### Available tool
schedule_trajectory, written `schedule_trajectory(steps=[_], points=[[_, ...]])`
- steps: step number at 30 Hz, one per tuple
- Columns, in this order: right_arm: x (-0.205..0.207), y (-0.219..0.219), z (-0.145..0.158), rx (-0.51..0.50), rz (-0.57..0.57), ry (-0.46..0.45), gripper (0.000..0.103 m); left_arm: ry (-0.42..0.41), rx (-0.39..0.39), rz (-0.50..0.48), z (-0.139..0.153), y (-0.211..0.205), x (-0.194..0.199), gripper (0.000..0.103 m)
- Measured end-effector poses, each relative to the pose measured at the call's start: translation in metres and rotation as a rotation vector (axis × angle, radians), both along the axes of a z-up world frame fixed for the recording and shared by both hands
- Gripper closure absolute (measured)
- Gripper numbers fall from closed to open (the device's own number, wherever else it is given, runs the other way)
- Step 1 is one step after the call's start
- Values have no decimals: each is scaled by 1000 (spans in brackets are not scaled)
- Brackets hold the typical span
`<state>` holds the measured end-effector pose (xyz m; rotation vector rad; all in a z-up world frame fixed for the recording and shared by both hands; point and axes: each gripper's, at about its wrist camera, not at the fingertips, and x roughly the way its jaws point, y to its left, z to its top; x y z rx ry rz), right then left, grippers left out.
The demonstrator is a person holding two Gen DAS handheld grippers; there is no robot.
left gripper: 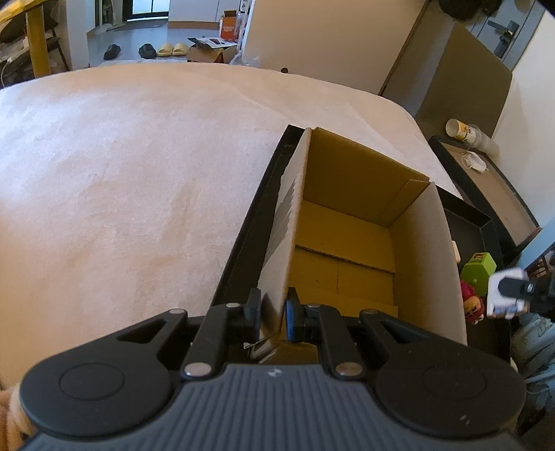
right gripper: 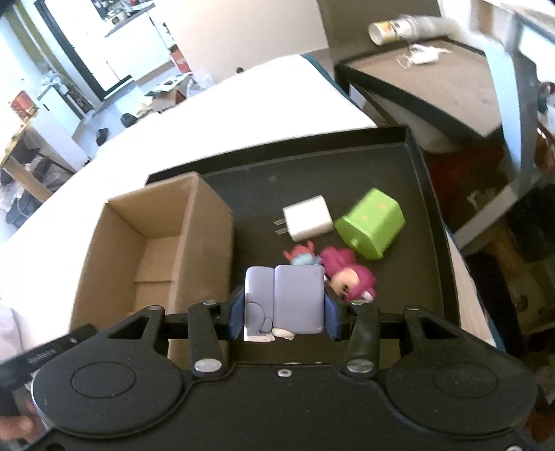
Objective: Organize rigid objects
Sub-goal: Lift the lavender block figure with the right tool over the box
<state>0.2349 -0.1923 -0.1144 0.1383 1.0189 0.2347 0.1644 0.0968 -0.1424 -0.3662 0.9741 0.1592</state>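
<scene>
My left gripper (left gripper: pixel 273 310) is shut on the near left wall of an open cardboard box (left gripper: pixel 350 239), which stands in a black tray (left gripper: pixel 242 243) and holds nothing. My right gripper (right gripper: pixel 282 314) is shut on a lavender block-shaped toy (right gripper: pixel 284 298), held above the black tray (right gripper: pixel 347 166). From the left wrist view that toy (left gripper: pixel 504 293) shows at the right edge, pinched by the other gripper. On the tray lie a white charger plug (right gripper: pixel 308 218), a green blocky toy (right gripper: pixel 373 223), a pink-haired figurine (right gripper: pixel 348 274) and a small red-and-blue figure (right gripper: pixel 300 255). The cardboard box (right gripper: pixel 152 239) stands left of them.
The tray rests on a pale pink bed cover (left gripper: pixel 121 180). A dark-rimmed side table (right gripper: pixel 433 83) beyond the bed carries a tipped cup stack (right gripper: pixel 406 26) and a white cable (right gripper: pixel 423 55). Shoes and boxes lie on the far floor (left gripper: pixel 166 48).
</scene>
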Motion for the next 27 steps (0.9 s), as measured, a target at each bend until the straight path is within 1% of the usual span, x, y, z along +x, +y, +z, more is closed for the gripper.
schedule_trajectory(steps=[2, 4, 12, 20, 27], points=[[3, 3, 7, 27, -2, 2, 59, -1, -23, 5, -3, 4, -2, 91], [4, 10, 15, 20, 8, -17, 59, -5, -34, 9, -3, 5, -3, 91], [9, 33, 36, 4, 62, -72, 59, -10, -32, 12, -4, 4, -4, 91], [13, 56, 47, -2, 103, -92, 59, -13, -40, 9, -4, 5, -4, 91], [14, 76, 46, -4, 151, -95, 59, -20, -53, -4, -6, 6, -2, 91]])
